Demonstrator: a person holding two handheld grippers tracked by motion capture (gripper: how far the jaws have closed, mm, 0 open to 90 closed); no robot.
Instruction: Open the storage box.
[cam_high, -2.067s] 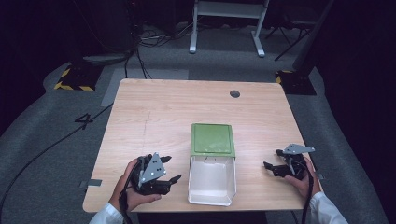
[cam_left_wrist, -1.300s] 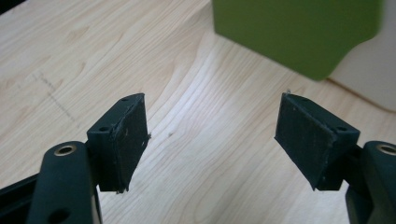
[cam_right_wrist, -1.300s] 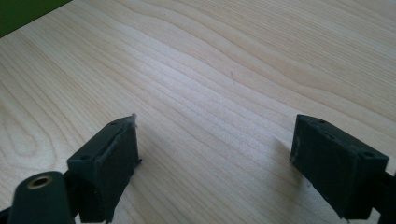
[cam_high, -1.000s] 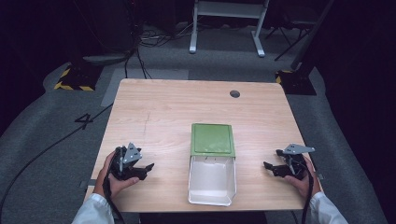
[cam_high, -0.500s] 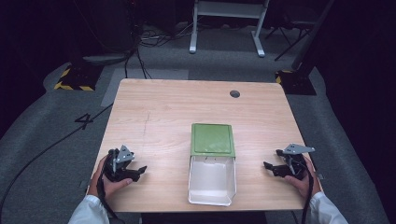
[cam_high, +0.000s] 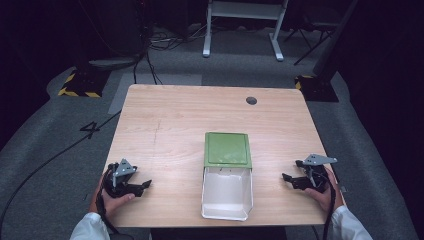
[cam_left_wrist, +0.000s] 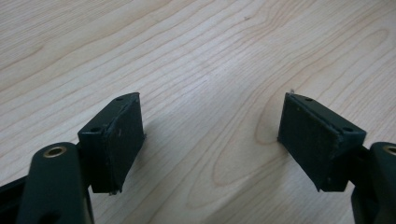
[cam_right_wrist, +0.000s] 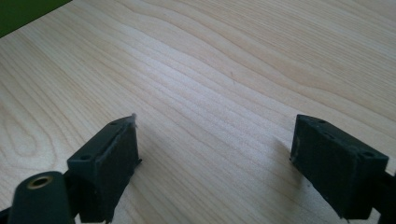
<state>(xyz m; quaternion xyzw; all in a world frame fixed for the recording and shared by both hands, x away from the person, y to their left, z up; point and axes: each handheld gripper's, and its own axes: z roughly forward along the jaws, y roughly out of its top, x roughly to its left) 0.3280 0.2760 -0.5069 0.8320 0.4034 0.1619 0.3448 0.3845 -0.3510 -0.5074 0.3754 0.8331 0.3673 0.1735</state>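
Fingers (cam_left_wrist: 116, 135) of the left gripper (cam_high: 137, 186) gape wide over bare wood, nothing between them; the right gripper (cam_high: 289, 178) is spread empty too. Between both, near the surface's (cam_high: 170, 125) front edge, lies the white box (cam_high: 226, 192), its green lid (cam_high: 227, 149) flipped back.

High camera looks forward and down over my whole counter (cam_high: 190, 120); my two gripper cameras skim close above its near wood, left and right.
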